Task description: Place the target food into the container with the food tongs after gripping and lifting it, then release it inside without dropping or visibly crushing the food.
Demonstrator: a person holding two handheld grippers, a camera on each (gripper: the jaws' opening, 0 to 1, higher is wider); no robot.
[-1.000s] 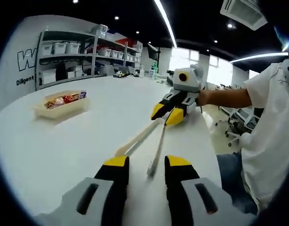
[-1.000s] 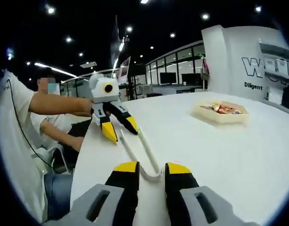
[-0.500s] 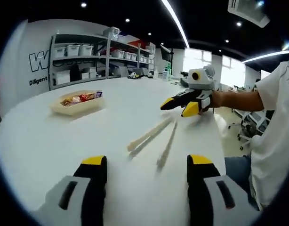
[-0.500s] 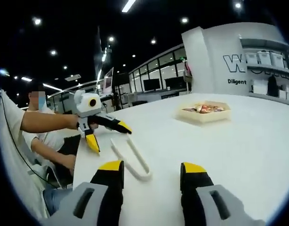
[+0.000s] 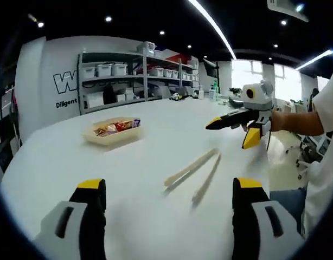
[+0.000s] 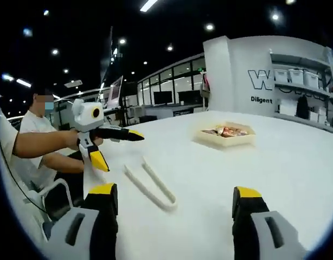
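Tongs ungrasped, both grippers released

Left gripper [image 5: 165,201] and right gripper [image 6: 174,210] gape; tongs [image 6: 151,184] at 12 o'clock could skid when pinched.

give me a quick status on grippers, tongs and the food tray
Left gripper open, right gripper open, both empty. Tongs flat on the table, ungripped. Food tray farther off, nothing blocking.

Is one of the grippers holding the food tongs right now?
No. The food tongs lie flat on the white table, with the right gripper open and apart from them.
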